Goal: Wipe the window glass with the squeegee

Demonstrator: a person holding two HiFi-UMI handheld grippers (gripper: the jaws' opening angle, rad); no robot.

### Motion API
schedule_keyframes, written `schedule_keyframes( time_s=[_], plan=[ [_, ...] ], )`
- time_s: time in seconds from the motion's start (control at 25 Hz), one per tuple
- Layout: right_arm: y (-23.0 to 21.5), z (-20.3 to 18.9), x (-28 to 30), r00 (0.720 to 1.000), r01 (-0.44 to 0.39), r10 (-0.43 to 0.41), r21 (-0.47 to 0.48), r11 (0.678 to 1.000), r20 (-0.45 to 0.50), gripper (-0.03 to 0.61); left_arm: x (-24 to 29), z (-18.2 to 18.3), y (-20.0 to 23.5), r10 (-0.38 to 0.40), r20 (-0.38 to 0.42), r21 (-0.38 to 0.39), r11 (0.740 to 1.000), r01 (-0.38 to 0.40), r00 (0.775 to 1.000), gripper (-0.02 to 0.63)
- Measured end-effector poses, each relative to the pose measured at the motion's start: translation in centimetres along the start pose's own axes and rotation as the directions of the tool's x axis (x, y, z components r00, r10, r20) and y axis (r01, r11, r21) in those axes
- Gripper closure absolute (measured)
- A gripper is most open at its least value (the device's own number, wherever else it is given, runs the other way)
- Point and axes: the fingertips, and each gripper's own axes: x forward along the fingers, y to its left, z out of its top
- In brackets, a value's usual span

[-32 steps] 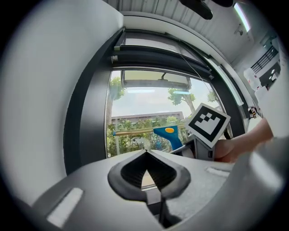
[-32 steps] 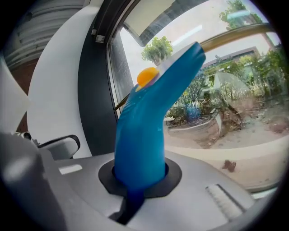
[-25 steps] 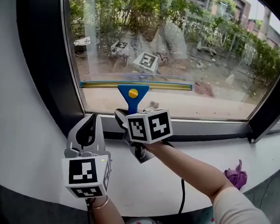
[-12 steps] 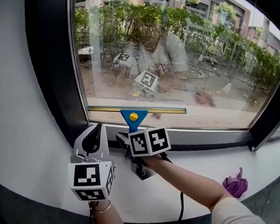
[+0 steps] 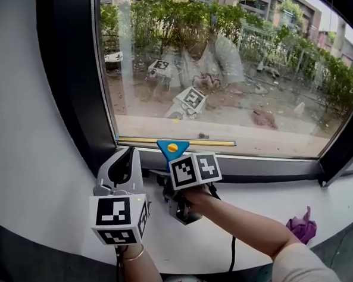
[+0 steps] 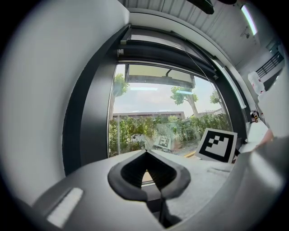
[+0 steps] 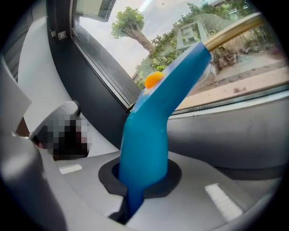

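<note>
The lower end of the squeegee (image 5: 172, 148) handle is hidden in the head view behind the marker cube of the right gripper (image 5: 170, 165). In the right gripper view the brass-coloured blade runs out of the picture at 2 o'clock, so its far end is cut off. Whether the blade edge actually presses on the window glass (image 5: 240, 70) cannot be made out. Reflections (image 5: 194, 100) of the marker cubes and the shrubs outside make the state of the pane hard to read.

The right gripper (image 7: 143, 178) has its jaws clamped on the blue handle of the squeegee (image 7: 156, 117), which rises from them and bends toward 1 o'clock. The left gripper (image 5: 128, 155) sits at 7 o'clock from the right one, over the white sill (image 5: 262, 196). In its own view the left gripper (image 6: 146, 155) has its jaw tips meeting, with nothing between them.

The blade lies level at the 6 o'clock edge of the pane, just above the bottom of the black frame (image 5: 67, 77). Its left end is near the frame's lower left corner. Toward 3 o'clock the lower glass is open as far as the right side of the frame, and toward 12 o'clock the whole pane is free. A purple cloth (image 5: 302, 225) lies on the sill at 4 o'clock, well apart from both grippers.
</note>
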Motion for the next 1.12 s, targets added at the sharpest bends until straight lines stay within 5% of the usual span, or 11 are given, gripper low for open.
schedule_keyframes(
  time_s=[0.16,0.52,0.88,1.12],
  plan=[
    [-0.5,-0.8,0.8,0.999,-0.022,0.027,0.108,0.994,-0.041,0.552,0.5,-0.1,0.7,0.016,-0.004,-0.012,1.0,-0.016,1.0,0.612],
    [-0.1,-1.7,0.4,0.996,-0.06,0.07,0.173,0.983,-0.056,0.552,0.7,-0.4,0.6,0.014,-0.031,-0.002,1.0,-0.014,0.999,0.612],
    [2.7,-0.7,-4.9,0.988,-0.017,0.048,-0.204,0.979,0.145,0.551,-0.5,1.6,1.0,0.027,0.055,-0.011,1.0,-0.027,0.998,0.612],
    [2.8,-0.4,-9.8,0.954,0.077,0.018,-0.304,0.95,0.299,0.551,-0.8,4.0,-2.9,-0.068,0.106,-0.002,0.998,0.068,0.992,0.612]
  ],
)
